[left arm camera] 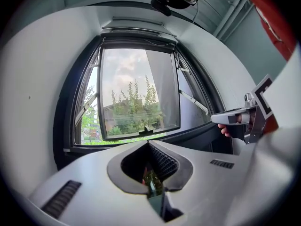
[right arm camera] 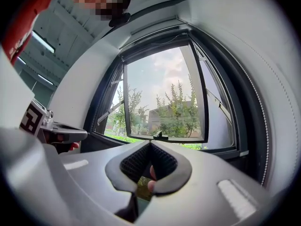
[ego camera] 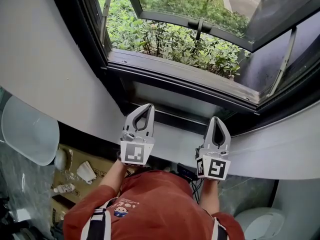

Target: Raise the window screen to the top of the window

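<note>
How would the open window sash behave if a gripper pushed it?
The sash looks rigid: glass in a dark frame. Side stays hold it, so it would probably swing, not flex. The glass may be fragile, so push the frame.

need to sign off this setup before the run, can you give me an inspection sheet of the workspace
surface: white ledge under the black-framed window; nothing seen on it
job's things: window sash swung open outward; window screen not made out for certain
clutter: brown cardboard box of small white items on the floor at left
grippers: grey left gripper and grey right gripper both shut, nothing seen between the jaws, pointing at the window's lower rail
cables: thin black cable hanging below the right gripper
surroundings: green shrubs outside; person in a red shirt
</note>
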Available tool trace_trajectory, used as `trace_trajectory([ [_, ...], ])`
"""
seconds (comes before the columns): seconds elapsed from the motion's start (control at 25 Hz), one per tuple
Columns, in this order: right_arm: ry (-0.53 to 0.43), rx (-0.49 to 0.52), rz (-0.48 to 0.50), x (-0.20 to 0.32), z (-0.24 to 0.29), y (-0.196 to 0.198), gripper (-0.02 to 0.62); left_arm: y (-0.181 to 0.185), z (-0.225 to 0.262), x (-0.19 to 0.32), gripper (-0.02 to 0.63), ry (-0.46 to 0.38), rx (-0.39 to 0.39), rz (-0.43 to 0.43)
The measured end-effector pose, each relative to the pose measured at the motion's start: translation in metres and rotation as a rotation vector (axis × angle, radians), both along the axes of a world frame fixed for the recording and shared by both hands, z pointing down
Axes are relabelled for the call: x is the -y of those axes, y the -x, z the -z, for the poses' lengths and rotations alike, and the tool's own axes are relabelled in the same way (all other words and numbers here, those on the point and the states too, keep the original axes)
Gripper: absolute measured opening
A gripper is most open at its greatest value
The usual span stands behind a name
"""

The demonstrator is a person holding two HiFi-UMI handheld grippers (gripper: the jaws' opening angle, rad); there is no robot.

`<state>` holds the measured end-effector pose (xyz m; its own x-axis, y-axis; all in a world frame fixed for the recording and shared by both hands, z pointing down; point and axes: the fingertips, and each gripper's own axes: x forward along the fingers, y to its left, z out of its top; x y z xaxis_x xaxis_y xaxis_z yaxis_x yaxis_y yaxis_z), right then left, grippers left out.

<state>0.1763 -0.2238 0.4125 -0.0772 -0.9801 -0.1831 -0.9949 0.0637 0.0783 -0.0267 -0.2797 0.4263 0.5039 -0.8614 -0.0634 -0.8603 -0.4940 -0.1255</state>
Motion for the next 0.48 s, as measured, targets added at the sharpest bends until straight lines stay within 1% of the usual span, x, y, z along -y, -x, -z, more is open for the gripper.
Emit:
trace_trajectory([
  [0.36, -0.021, -0.002, 0.009, -0.0033, 0.0037, 0.0027, 0.009, -0.0011, 0.0019, -0.0045, 0.006, -0.034, 0.031, 0.004],
  [0.48, -0.022, -0.005, 0.006, -0.0039, 0.0032, 0.0022, 0.009, -0.0022, 0.0023, -0.0056, 0.006, -0.037, 0.029, 0.002],
])
